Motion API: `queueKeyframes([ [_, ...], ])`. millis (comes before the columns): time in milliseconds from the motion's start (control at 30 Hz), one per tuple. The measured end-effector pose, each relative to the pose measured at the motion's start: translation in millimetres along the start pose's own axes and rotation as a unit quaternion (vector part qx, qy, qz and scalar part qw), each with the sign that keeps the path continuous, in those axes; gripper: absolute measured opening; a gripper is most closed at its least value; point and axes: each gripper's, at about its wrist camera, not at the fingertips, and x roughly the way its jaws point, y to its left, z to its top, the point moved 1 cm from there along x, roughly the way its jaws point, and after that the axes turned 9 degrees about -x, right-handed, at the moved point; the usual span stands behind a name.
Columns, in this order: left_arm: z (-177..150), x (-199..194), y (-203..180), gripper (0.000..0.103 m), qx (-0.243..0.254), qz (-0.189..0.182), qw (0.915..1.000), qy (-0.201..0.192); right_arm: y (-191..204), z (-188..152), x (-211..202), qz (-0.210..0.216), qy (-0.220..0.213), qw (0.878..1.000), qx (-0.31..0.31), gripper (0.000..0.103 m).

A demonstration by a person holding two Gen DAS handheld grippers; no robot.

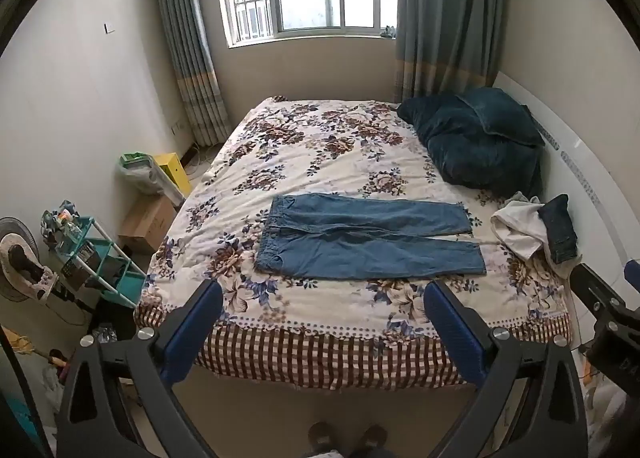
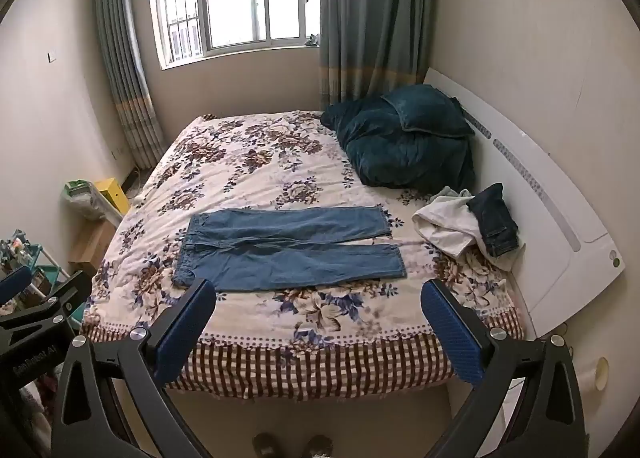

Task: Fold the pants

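A pair of blue denim pants (image 1: 360, 238) (image 2: 288, 248) lies flat on the floral bed cover (image 1: 320, 145) (image 2: 248, 161), waistband to the left, both legs stretched out to the right. My left gripper (image 1: 324, 298) hangs open above the bed's near edge, short of the pants, with nothing between its blue pads. My right gripper (image 2: 320, 298) is open too, held just as far back from the pants, and empty. Part of the right gripper (image 1: 608, 310) shows at the right edge of the left wrist view.
A dark teal quilt and pillow (image 1: 476, 141) (image 2: 404, 137) sit at the bed's far right, by the white headboard (image 2: 560, 225). A white cloth (image 2: 444, 225) and folded dark jeans (image 2: 496, 223) lie right of the pants. A teal cart (image 1: 96, 262) and boxes (image 1: 148, 221) stand left. A person's feet (image 1: 348, 438) stand below.
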Motion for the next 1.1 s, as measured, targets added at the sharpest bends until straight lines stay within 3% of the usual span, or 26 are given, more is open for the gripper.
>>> queueKeyframes([
  [1100, 11.3, -11.1, -5.8, 0.103, 0.003, -0.012, 0.9999, -0.01, 5.5, 0.0, -10.8, 0.006, -0.015, 1.0, 0.006, 0.103],
])
